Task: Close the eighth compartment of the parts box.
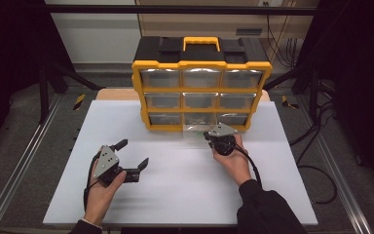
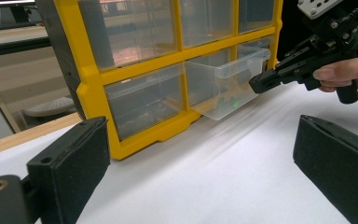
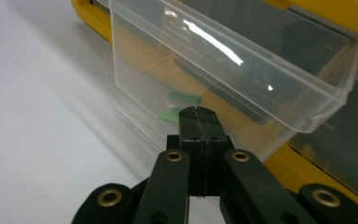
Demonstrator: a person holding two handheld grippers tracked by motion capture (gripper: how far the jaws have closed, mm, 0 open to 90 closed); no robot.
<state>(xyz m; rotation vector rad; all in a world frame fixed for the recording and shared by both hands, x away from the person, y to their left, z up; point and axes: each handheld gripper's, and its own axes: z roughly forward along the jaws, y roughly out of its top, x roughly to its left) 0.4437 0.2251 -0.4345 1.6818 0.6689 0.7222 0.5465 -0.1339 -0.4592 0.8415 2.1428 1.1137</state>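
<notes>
A white tabletop (image 1: 175,180) holds a yellow and black nine-drawer organiser (image 1: 202,83) at its far edge. The clear bottom-middle drawer (image 2: 226,77) is pulled partway out, with green pieces (image 3: 179,105) inside. The right gripper (image 1: 209,134), jaws pressed together, meets the drawer's front. The left gripper (image 1: 134,153) rests on the table, jaws wide apart.

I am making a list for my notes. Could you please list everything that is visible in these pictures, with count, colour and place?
organizer cabinet: one, yellow frame with black top, at the far side of the table
pulled-out drawer: one, clear, bottom row, middle, partly out
small pieces: a few, green, inside that drawer
table: one, white
left gripper: one, black, jaws open, left of the table's middle
right gripper: one, black, jaws shut, at the drawer's front
</notes>
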